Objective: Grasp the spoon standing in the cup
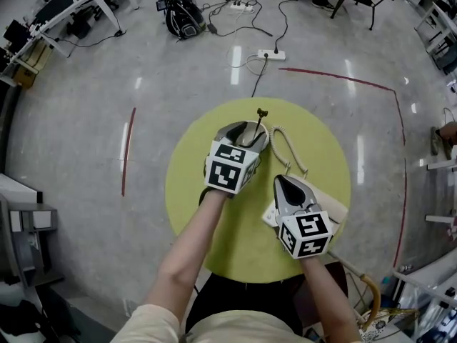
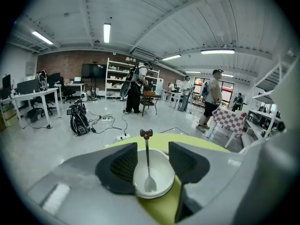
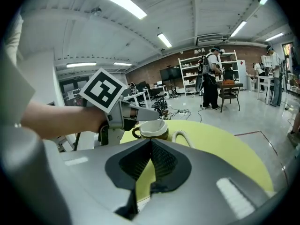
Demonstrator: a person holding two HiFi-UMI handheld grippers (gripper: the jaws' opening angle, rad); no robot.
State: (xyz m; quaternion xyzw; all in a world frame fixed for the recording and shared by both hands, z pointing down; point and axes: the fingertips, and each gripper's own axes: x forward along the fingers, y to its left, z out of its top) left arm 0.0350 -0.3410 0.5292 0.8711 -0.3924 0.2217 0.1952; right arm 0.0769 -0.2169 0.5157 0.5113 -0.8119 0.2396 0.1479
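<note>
A wide workshop with a grey floor holds a round yellow-green table [image 1: 325,156]. The left gripper [image 2: 153,149] has its jaws spread wide, one on each side of the white cup [image 2: 161,172], which sits between them. The spoon [image 2: 147,156] stands in that cup, midway between the two jaws, with its handle rising above their tips. The right gripper [image 3: 151,144] has its jaws pressed together, empty. The cup is beyond its tips, and a coiled cord [image 3: 180,137] lies just right of the cup.

Head cam looks steeply down on the round yellow-green surface [image 1: 243,241]; both gripper cams sit low, sharing the white-lined cup [image 2: 152,175].
</note>
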